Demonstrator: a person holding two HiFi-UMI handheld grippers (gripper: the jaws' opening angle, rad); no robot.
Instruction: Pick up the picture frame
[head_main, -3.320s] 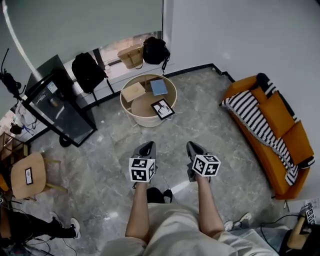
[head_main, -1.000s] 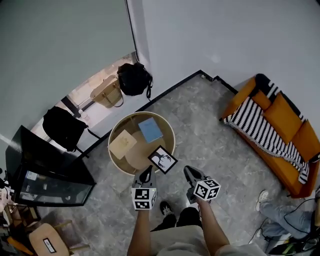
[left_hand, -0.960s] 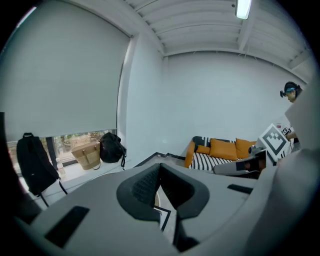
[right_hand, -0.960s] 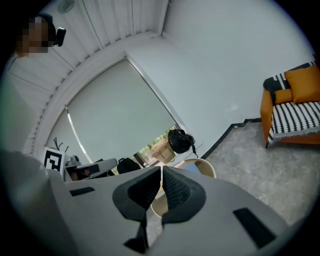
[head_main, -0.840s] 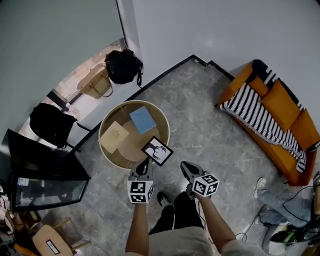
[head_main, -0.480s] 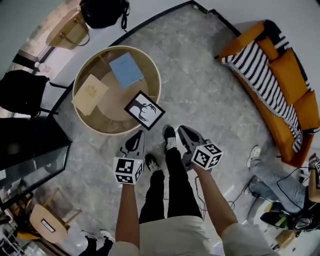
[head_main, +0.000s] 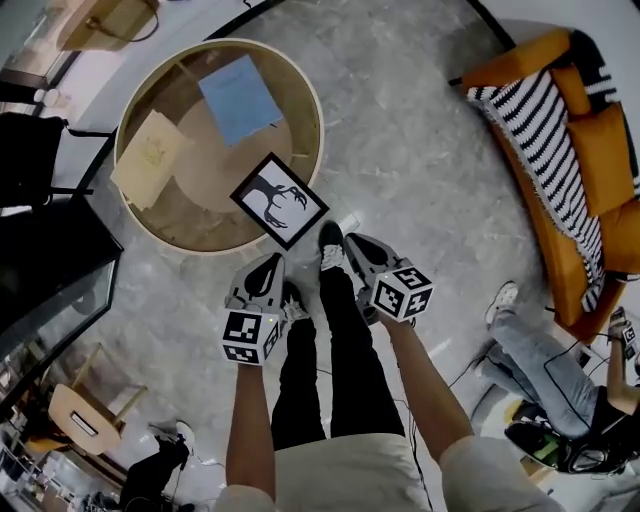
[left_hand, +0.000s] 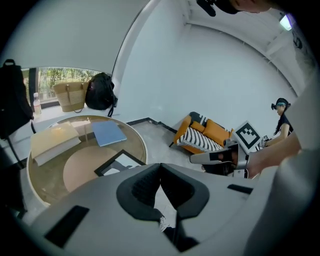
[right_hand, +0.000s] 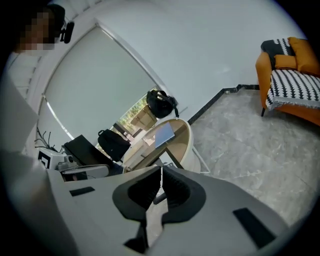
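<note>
The black picture frame (head_main: 278, 200) with a dark antler-like print lies flat at the near rim of a round glass-topped table (head_main: 312, 130). In the left gripper view the picture frame (left_hand: 120, 161) lies just beyond the jaws. My left gripper (head_main: 273, 263) hovers over the floor just short of the frame, jaws shut with nothing between them; they meet at the tip in its own view, where the left gripper (left_hand: 160, 167) points at the table. My right gripper (head_main: 353, 243) hangs to the frame's right, shut and empty; from the right gripper (right_hand: 161, 172) the table (right_hand: 182, 142) is ahead.
A blue book (head_main: 238, 100) and a tan book (head_main: 150, 160) lie on the table. An orange sofa (head_main: 590, 150) with a striped blanket stands right. A black cabinet (head_main: 40, 270) is left, a wooden chair (head_main: 80, 420) lower left. A seated person (head_main: 540, 370) is lower right.
Both grippers have come down and closer to the table. The table and frame now fill more of the head view. Both jaws stayed shut.
</note>
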